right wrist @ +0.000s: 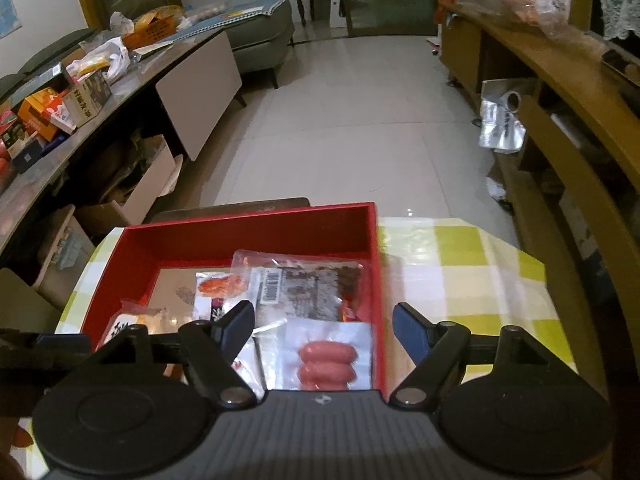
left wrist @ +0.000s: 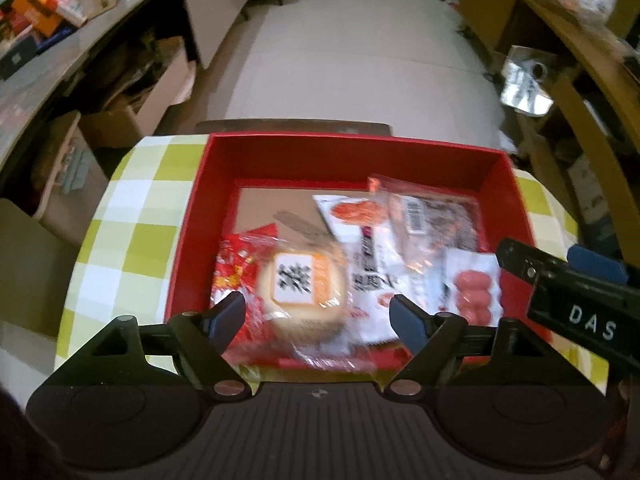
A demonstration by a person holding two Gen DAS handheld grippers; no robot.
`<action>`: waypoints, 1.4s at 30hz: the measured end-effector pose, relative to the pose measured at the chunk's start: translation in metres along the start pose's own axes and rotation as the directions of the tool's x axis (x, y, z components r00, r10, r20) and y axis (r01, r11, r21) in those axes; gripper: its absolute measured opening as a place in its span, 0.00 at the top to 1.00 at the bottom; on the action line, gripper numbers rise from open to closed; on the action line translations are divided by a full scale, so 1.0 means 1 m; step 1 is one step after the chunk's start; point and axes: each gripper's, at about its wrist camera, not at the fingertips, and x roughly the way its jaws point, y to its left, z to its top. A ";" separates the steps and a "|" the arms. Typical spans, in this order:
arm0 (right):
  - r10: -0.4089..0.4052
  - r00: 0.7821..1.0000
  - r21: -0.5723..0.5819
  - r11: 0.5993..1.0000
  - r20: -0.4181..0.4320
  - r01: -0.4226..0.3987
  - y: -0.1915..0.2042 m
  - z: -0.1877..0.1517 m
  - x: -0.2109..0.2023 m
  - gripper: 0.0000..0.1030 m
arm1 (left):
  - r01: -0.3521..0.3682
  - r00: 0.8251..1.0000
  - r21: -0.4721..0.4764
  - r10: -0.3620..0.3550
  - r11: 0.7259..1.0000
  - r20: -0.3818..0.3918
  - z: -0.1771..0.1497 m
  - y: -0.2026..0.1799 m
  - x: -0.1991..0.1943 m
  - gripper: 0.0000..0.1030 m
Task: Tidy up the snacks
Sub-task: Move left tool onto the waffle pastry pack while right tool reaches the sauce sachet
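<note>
The left gripper (left wrist: 316, 316) is hovering with its jaws spread wide, gripping nothing, over the near end of the red box (left wrist: 188, 216). A round pastry (left wrist: 302, 292) is lying between its fingertips, below them. The right gripper (right wrist: 323, 330) is likewise gaping and holding nothing; the sausage pack (right wrist: 326, 356) is sitting under it at 6 o'clock in the box, its sausages running 9 to 3. The dark jerky pack (right wrist: 316, 284) is lying toward 12, its long axis also crosswise. The box is resting on a checked tablecloth (right wrist: 460, 272).
</note>
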 end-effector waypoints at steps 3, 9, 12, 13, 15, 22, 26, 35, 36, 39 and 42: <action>-0.031 0.999 -0.030 0.999 -0.009 0.030 -0.004 -0.008 -0.012 0.21 | 0.027 1.000 0.039 -0.027 0.999 -0.001 -0.011 -0.013 -0.009 0.17; -0.076 0.997 -0.033 0.997 -0.014 0.075 -0.023 -0.033 -0.044 0.21 | 0.096 0.995 0.098 -0.092 0.991 -0.048 -0.039 -0.042 -0.014 0.16; -0.088 0.996 -0.009 0.996 -0.019 0.088 -0.037 -0.046 -0.058 0.21 | 0.114 0.991 0.130 -0.104 0.985 -0.085 -0.050 -0.061 -0.007 0.15; -0.092 0.996 -0.006 0.996 -0.021 0.092 -0.041 -0.051 -0.063 0.21 | 0.115 0.990 0.144 -0.102 0.983 -0.097 -0.053 -0.068 -0.003 0.14; -0.100 0.995 0.003 0.995 -0.022 0.100 -0.046 -0.057 -0.069 0.20 | 0.123 0.987 0.151 -0.104 0.981 -0.126 -0.059 -0.080 0.005 0.10; -0.085 0.996 0.082 0.993 0.000 0.084 -0.078 -0.062 -0.080 0.20 | 0.176 0.961 0.053 -0.161 0.983 -0.223 -0.062 -0.102 0.038 0.05; -0.083 0.996 0.075 0.994 -0.018 0.084 -0.084 -0.067 -0.077 0.20 | 0.144 0.967 -0.018 -0.145 0.989 -0.210 -0.058 -0.108 0.053 0.02; -0.087 0.995 0.038 0.995 -0.053 0.089 -0.087 -0.076 -0.072 0.20 | 0.034 0.973 0.012 -0.030 0.999 -0.228 -0.072 -0.119 0.072 0.11; -0.087 0.994 0.032 0.995 -0.058 0.089 -0.086 -0.078 -0.072 0.20 | 0.025 0.974 0.021 -0.020 0.999 -0.225 -0.073 -0.116 0.070 0.16; -0.062 0.994 0.019 0.998 -0.091 0.064 -0.081 -0.084 -0.071 0.20 | 0.002 0.973 0.037 0.007 0.999 -0.231 -0.080 -0.102 0.062 0.17; -0.021 0.989 -0.041 0.999 -0.149 0.015 -0.068 -0.098 -0.063 0.20 | -0.015 0.972 0.049 0.026 0.999 -0.235 -0.094 -0.082 0.050 0.18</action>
